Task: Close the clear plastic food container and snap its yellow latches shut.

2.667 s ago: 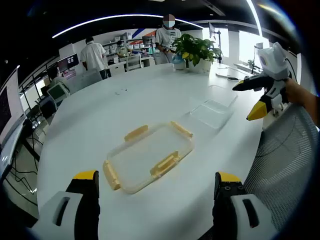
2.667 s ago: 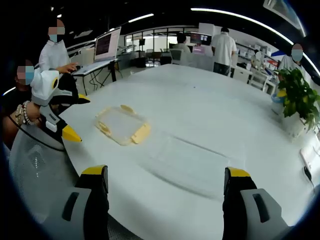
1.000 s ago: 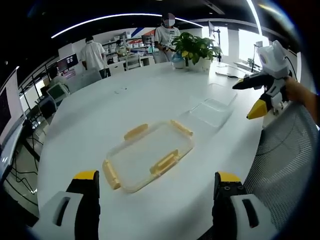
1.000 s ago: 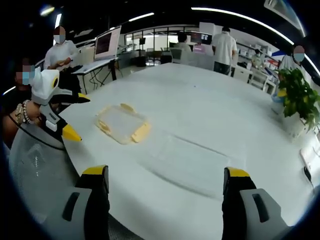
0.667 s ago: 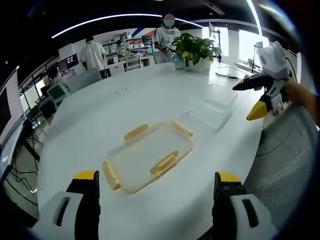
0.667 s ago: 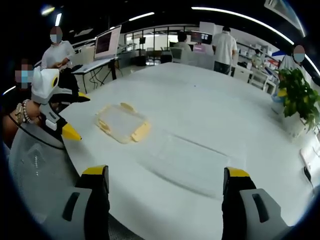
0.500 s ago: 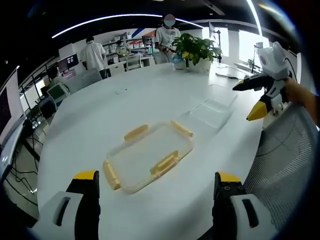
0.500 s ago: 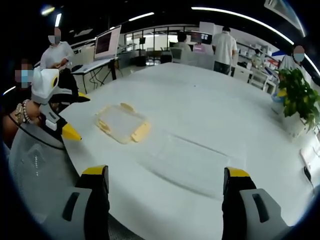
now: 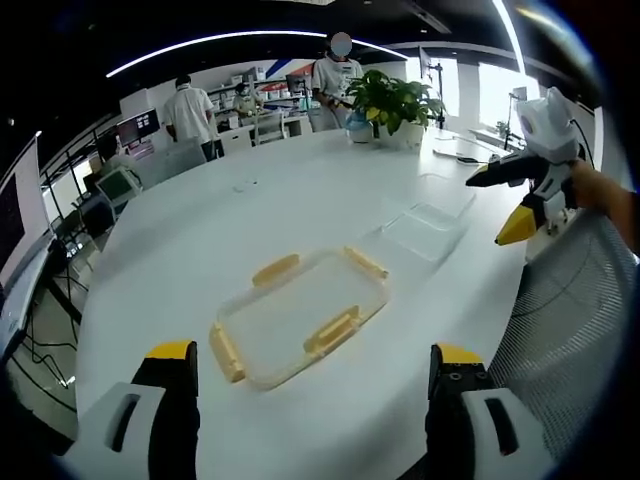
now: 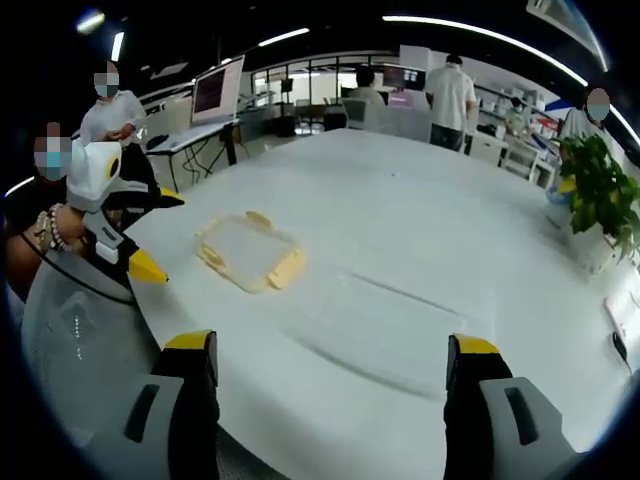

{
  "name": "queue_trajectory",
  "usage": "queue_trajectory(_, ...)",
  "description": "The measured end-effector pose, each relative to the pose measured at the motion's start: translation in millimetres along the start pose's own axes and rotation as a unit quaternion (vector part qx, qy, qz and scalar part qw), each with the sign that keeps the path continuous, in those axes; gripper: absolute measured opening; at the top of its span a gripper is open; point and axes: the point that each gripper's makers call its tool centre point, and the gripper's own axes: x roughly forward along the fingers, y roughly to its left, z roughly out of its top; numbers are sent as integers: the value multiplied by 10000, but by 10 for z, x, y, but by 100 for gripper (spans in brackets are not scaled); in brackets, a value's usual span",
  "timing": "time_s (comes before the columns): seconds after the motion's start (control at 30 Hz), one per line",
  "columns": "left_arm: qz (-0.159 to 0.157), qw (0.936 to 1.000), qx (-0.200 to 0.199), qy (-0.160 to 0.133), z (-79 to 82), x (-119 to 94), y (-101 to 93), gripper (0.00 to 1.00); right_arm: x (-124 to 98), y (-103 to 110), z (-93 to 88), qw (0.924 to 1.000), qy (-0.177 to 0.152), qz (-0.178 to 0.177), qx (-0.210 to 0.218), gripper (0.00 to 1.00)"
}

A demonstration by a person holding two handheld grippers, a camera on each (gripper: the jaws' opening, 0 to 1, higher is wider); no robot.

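Observation:
A clear lid with yellow latches [image 9: 300, 318] lies flat on the white table [image 9: 200, 250], just beyond my left gripper [image 9: 314, 352], which is open and holds nothing. The clear container base [image 9: 425, 228] rests to the lid's right, apart from it. In the right gripper view the base [image 10: 385, 330] sits straight ahead of my open right gripper [image 10: 330, 343], with the lid [image 10: 248, 253] farther left. Each gripper also appears in the other's view, held above the table edge: the right gripper [image 9: 520, 195] and the left gripper [image 10: 130, 230], both with jaws apart.
A potted plant [image 9: 395, 100] stands at the table's far side. A grey mesh chair back [image 9: 570, 320] is close by the table's near edge. People stand and sit around desks with monitors [image 10: 220, 90] beyond the table.
Both views have shifted slightly with the hands. The lid, the base and the open jaws are as before.

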Motion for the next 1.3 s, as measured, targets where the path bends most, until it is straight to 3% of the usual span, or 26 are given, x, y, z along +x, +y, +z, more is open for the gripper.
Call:
queue_trajectory(0.27, -138, 9998, -102, -74, 31, -48, 55, 97, -28, -14, 65, 9996, -139, 131, 219, 93)
queue_trajectory(0.43, -161, 9998, 117, 59, -28, -60, 195, 98, -11, -66, 217, 9993, -233, 201, -197, 93)
queue_trajectory(0.6, -186, 9996, 205, 36, 61, -44, 358, 98, 59, -28, 407, 9956, -310, 511, -727, 93)
queue_trajectory(0.73, -449, 9980, 445, 49, 127, -15, 407, 98, 150, 40, 524, 9888, -267, 761, -1259, 93)
queue_trajectory(0.83, -597, 9962, 619, 166, 136, 15, 471, 99, 212, 92, 584, 9855, -232, 951, -1389, 93)
queue_trajectory(0.9, -821, 9921, 900, 309, 102, 34, 474, 99, 243, 122, 610, 9827, -202, 1077, -1493, 93)
queue_trajectory(1.0, -909, 9882, 1140, 471, 76, 76, 521, 99, 300, 172, 657, 9766, -133, 1313, -1699, 91)
queue_trajectory(1.23, -1280, 9791, 1400, 738, 37, 128, 579, 97, 377, 296, 727, 9584, -43, 1799, -2217, 90)
queue_trajectory(1.3, -1457, 9732, 1537, 892, 3, 138, 607, 95, 418, 308, 722, 9550, 51, 1857, -2312, 90)
